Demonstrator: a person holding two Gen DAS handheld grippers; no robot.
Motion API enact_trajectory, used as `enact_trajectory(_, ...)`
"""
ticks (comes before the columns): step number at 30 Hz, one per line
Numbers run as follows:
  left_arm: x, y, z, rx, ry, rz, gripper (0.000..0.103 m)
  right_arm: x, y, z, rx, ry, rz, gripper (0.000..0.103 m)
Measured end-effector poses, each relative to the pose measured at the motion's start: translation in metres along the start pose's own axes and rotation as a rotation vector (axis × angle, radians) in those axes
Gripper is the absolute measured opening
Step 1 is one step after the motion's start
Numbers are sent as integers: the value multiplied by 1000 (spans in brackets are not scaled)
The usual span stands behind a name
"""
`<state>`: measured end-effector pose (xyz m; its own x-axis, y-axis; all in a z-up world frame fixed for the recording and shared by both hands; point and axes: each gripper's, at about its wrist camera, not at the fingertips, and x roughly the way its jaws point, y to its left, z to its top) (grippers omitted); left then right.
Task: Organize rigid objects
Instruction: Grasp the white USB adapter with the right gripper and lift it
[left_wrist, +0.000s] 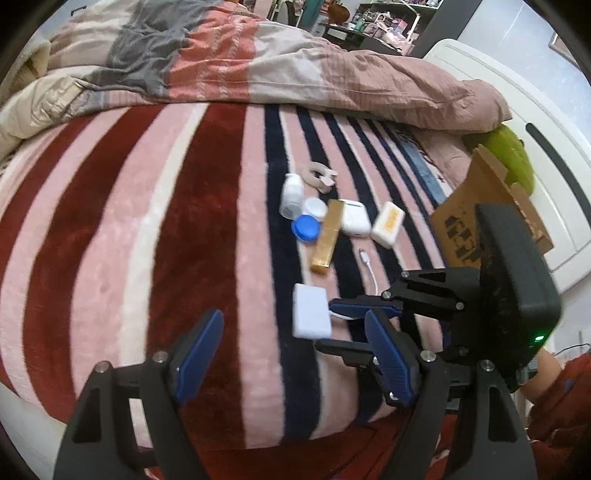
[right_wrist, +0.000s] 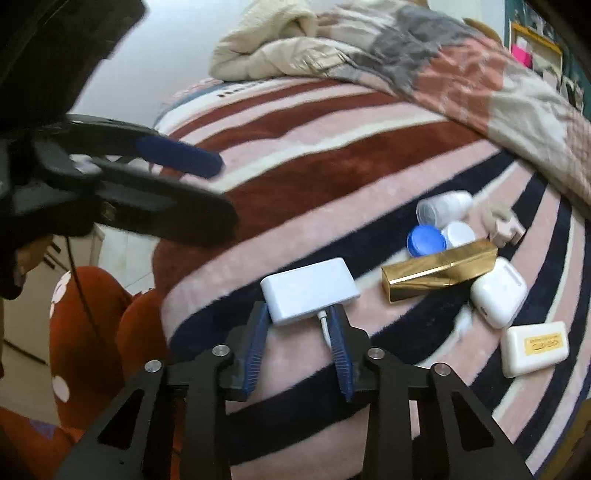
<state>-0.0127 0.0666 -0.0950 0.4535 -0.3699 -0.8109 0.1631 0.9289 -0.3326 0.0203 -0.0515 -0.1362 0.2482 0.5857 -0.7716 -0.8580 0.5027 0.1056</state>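
Nearest us, the right hand-held gripper (right_wrist: 297, 317) sits narrowed around the near edge of the white adapter (right_wrist: 309, 291), blue pads either side of its cable stub (right_wrist: 324, 325); we can't tell whether the pads actually press on it. The adapter lies flat on the striped bed blanket (right_wrist: 314, 147). The left hand-held gripper (left_wrist: 291, 347) hovers with jaws wide, nothing between them.

Just past the adapter: the gold box (right_wrist: 439, 269) lying on its side, touching the white earbud case (right_wrist: 498, 291). A white soap-like bar (right_wrist: 535, 349) sits near the case, apart. Behind the gold box are the blue cap (right_wrist: 426, 240), the white cap (right_wrist: 458, 232) and a clear-capped white bottle (right_wrist: 443, 206) on its side. A cardboard box (left_wrist: 480, 206) stands at the bed's right edge. Farthest, a crumpled quilt (left_wrist: 258, 59).
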Motion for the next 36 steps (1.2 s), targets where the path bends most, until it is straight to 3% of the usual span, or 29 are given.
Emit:
enact_trajectory(2,-1,-4,0,-1,-3,-35,76,-9,4,1,-2,-29,0,23)
enact_trajectory(3,-2,-6,1,-6,-4,-61,76,-15,6,2,-3,-42,6,19)
enact_trajectory(4,-2,-6,2,-12,-4,-72,76,-18,7,4,-8,-48,12,7)
enact_trajectory(8,1,-2,5,-38,-2,-24,76,-10,5,3,-21,32,-20,8)
enact_trajectory(10,3,2,2,-34,8,1,76,-2,-3,-3,22,62,-33,21)
enact_trajectory(12,5,6,-1,-36,19,14,76,1,-11,-7,74,69,6,54)
enact_trajectory(18,5,19,-6,-57,25,27,76,16,-7,-4,79,39,28,57)
enact_trajectory(20,4,22,-8,-67,23,25,76,22,-2,-1,87,22,4,52)
enact_trajectory(21,3,24,-9,-68,22,22,76,24,0,1,90,10,-21,37)
enact_trajectory(24,2,25,-10,-69,22,11,76,25,4,4,75,-19,-39,27)
enact_trajectory(33,-6,19,-1,-71,-6,-77,75,1,18,16,42,-112,-4,26)
enact_trajectory(34,-9,17,1,-68,-15,-96,74,-3,19,18,38,-126,0,26)
enact_trajectory(36,-16,13,7,-57,-31,-130,62,-16,23,22,25,-164,13,26)
